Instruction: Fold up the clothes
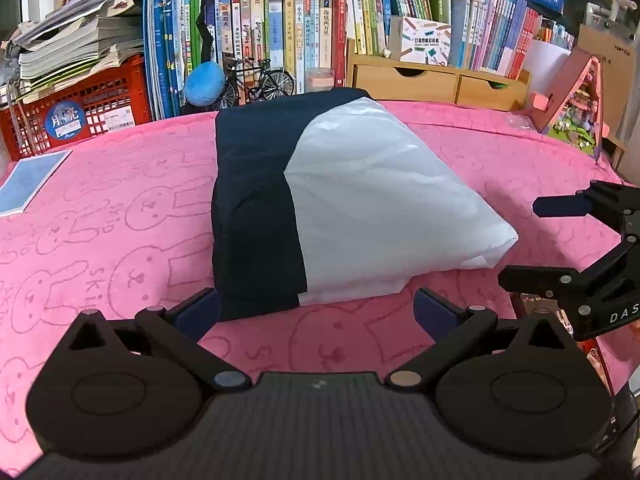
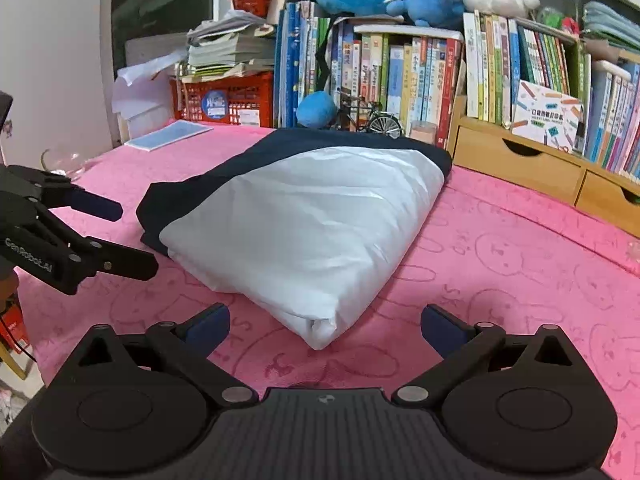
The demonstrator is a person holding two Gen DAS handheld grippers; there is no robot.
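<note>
1. In the left wrist view, a blue booklet point(image 1: 30, 182) lies flat at the left edge of the frame on the pink rabbit-print cloth that covers the surface point(image 1: 120, 208).
2. Behind it, at upper left, a red crate point(image 1: 80, 108) carries a stack of papers, and a row of upright books point(image 1: 280, 36) runs along the back.
3. A small model bicycle point(image 1: 260, 82) stands in front of the books, beside a blue plush ball point(image 1: 204, 82).
4. The folded garment point(image 1: 340, 200), navy on its left part and white on its right, lies in the middle of the frame on the pink surface, a compact bundle with no gripper touching it.
5. The left gripper point(image 1: 316, 312) sits at the bottom centre of that view, its jaws wide apart and empty, the blue pads flanking the near edge of the garment without touching it.
6. The right gripper point(image 1: 532, 240) reaches in from the right edge of the same view, just beside the garment's white corner, jaws spread and holding nothing.
7. At upper right a wooden drawer unit point(image 1: 436, 80) stands on the surface, under more books.
8. In the right wrist view, the left gripper point(image 2: 134, 236) enters from the left edge, apart from the garment point(image 2: 312, 232), which lies mid-frame with its white folded corner nearest the camera.
9. The right gripper point(image 2: 324, 326) fills the bottom of that view, jaws wide, the garment's corner between the pads but clear of them.
</note>
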